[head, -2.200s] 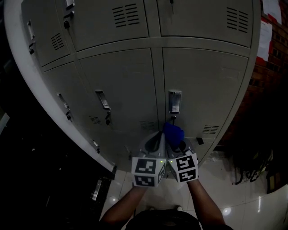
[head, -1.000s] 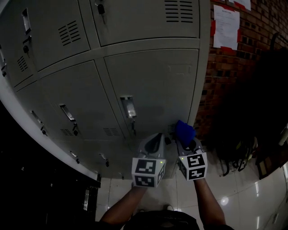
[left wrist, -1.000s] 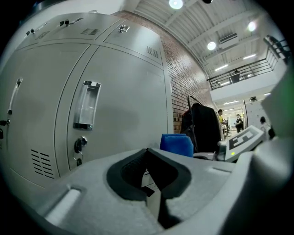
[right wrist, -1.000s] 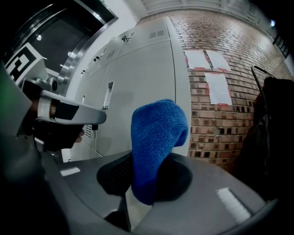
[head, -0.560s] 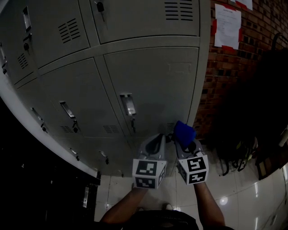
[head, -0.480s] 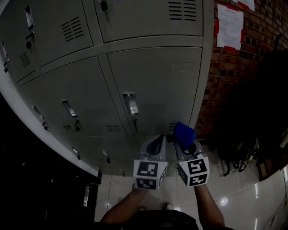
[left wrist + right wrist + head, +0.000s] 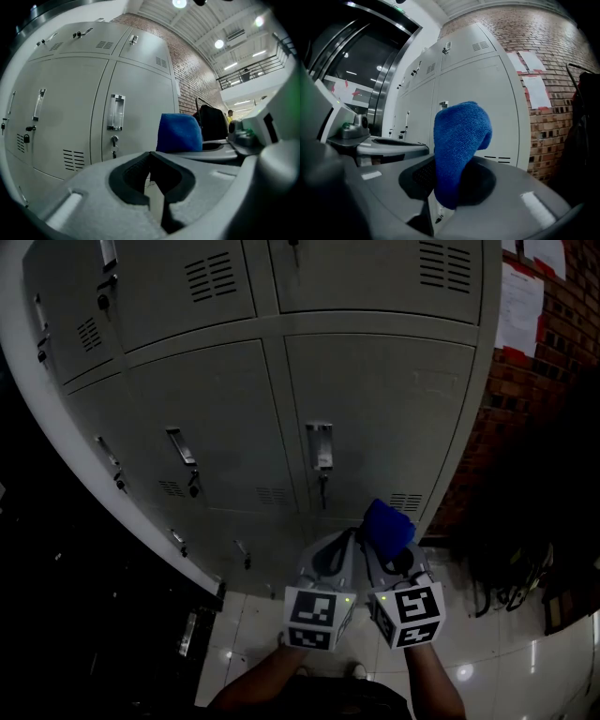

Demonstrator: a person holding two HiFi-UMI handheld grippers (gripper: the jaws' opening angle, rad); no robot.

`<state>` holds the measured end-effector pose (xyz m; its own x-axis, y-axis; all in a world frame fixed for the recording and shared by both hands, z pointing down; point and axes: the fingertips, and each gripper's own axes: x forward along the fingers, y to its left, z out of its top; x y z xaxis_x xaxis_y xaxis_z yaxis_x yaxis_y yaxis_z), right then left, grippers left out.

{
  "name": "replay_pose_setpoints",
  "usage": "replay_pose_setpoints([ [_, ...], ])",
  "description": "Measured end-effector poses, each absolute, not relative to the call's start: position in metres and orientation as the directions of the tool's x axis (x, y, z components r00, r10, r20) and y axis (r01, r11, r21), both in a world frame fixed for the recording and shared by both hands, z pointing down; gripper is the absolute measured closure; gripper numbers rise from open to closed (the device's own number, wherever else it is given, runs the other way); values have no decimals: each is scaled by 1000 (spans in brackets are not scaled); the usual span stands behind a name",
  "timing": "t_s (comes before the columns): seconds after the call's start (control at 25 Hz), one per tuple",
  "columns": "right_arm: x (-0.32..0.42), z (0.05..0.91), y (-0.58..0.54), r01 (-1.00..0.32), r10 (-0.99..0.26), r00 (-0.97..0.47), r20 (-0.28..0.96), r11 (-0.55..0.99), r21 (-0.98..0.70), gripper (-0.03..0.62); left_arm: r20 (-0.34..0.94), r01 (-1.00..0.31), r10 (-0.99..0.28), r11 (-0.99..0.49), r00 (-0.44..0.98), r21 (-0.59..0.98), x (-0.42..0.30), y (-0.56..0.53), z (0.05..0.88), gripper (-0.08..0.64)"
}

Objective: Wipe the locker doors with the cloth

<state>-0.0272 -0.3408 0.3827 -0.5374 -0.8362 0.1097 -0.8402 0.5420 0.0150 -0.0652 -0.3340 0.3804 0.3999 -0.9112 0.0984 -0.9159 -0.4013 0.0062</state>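
Note:
Grey locker doors fill the upper head view; the nearest has a metal handle with a key below it. My right gripper is shut on a blue cloth, which sticks up out of its jaws, short of the door. My left gripper is close beside it on the left, shut and empty. From the left gripper view the cloth shows at right, with the door handle ahead. Neither gripper touches the lockers.
A brick wall with paper notices stands right of the lockers. Dark bags lie on the glossy tiled floor at right. Left of the locker bank is a dark area.
The head view has swung left, so the lockers and handle sit further right in frame. Both grippers stay side by side, slightly lower, cloth still held in the right one.

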Motion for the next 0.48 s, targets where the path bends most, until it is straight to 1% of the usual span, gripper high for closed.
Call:
replay_pose_setpoints([
  [0.24,-57,382,-334,-825,-820,-563,104,566,-2,511,104,-928,-923,-372,370,0,-94,-323,383,557],
  [0.48,-72,382,-330,-822,-817,-565,111,569,8,512,102,-927,-922,-375,373,-2,-103,-320,382,557],
])
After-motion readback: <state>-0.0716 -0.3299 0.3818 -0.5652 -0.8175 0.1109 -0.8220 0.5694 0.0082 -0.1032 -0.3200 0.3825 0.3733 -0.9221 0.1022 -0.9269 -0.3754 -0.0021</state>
